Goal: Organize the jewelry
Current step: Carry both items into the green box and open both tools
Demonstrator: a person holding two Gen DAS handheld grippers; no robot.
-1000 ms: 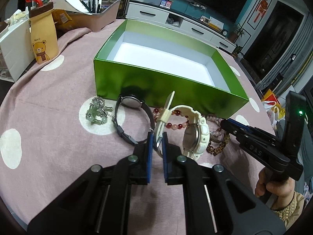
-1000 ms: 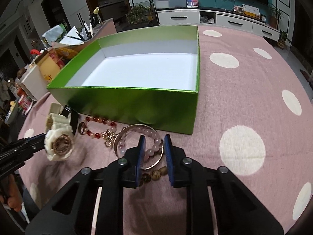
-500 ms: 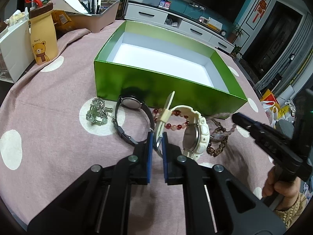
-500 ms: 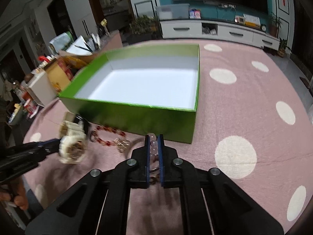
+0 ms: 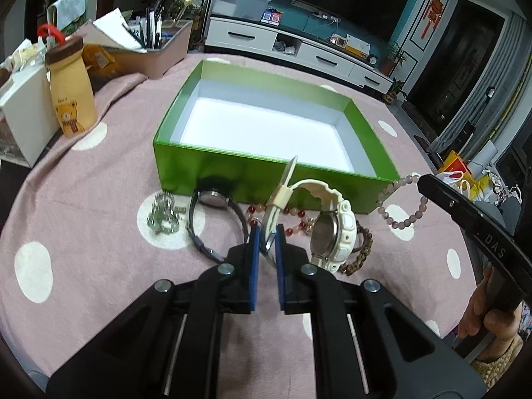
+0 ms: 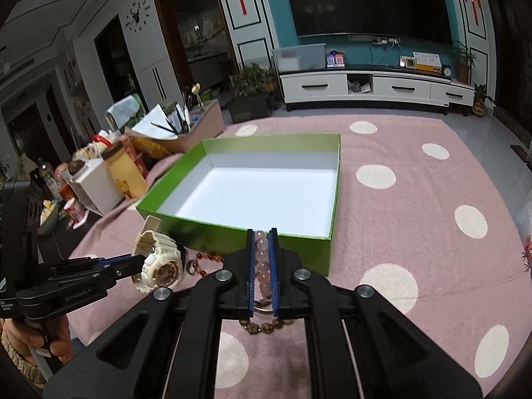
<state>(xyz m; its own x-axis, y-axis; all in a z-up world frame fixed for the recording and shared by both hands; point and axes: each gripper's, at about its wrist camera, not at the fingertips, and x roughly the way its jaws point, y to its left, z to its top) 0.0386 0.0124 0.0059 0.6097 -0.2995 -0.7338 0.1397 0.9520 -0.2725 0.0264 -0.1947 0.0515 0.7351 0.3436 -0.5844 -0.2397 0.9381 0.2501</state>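
Note:
An open green box (image 5: 252, 174) (image 6: 232, 236) with a white inside stands on the pink dotted tablecloth. My left gripper (image 5: 266, 236) is shut on the strap of a cream watch (image 5: 332, 229) (image 6: 159, 262), held above the cloth in front of the box. My right gripper (image 6: 261, 236) is shut on a pale pink bead bracelet (image 6: 262, 259) (image 5: 399, 199), lifted clear of the cloth at the box's near right corner. A black watch (image 5: 212, 219), a red bead bracelet (image 5: 296, 214), a brown bead bracelet (image 5: 360, 252) and a green bead charm (image 5: 163, 219) lie on the cloth.
At the far left stand a yellow bear bottle (image 5: 71, 99), a white box (image 5: 23, 119) and a pink bin of pens and papers (image 5: 156, 50). The right part of the cloth (image 6: 432, 216) has only white dots.
My right gripper has shut on the pink bead bracelet and lifted it up off the cloth toward the box. My left gripper still holds the cream watch, barely moved.

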